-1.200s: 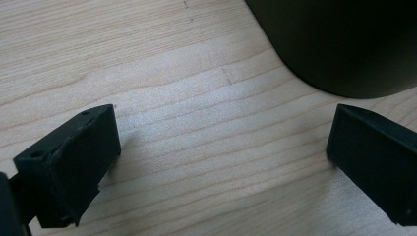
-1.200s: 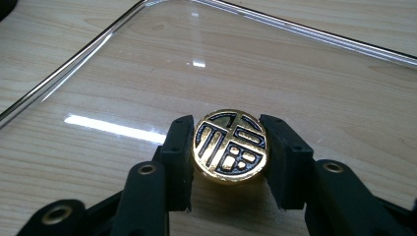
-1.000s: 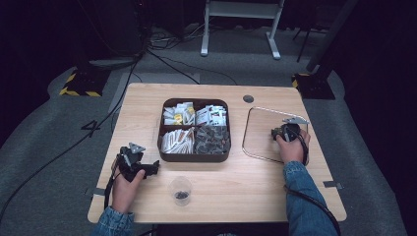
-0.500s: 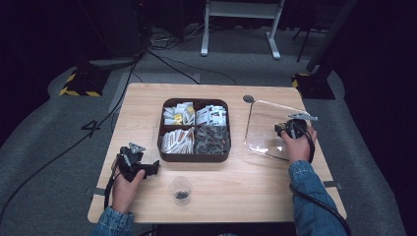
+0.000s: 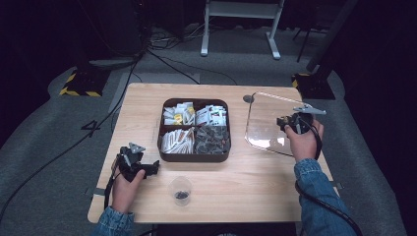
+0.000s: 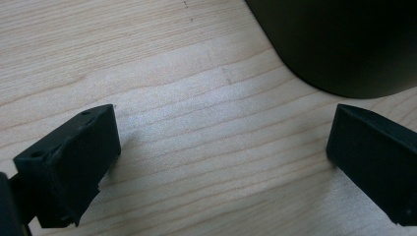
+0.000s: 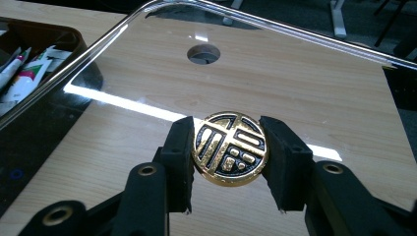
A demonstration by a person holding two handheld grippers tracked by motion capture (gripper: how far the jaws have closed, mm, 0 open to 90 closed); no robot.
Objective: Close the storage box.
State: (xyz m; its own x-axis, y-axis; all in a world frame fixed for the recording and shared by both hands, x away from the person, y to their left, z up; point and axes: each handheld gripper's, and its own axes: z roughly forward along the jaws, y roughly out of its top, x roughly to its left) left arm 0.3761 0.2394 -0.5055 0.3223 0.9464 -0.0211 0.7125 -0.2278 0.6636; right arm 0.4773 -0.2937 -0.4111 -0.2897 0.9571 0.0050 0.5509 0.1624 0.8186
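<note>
**Clear lid lifted by its gold knob**

High view: the right claw [image 5: 287, 123] holds the clear lid [image 5: 268, 120] tilted up off the worktop [image 5: 147, 103], right of the open compartment box [image 5: 194, 130]. The left claw [image 5: 147, 168] rests near the box's front-left corner, a small cup [image 5: 181, 189] beside it.

Left gripper view: its jaws stand wide apart over bare wood, gripping nothing.

Right gripper view: the pads [image 7: 179, 152] clamp the gold knob [image 7: 229, 148] (embossed, round) at both sides.

The step looks like carrying the lid; next, probably swing it over the box and square up its edges before lowering.
</note>
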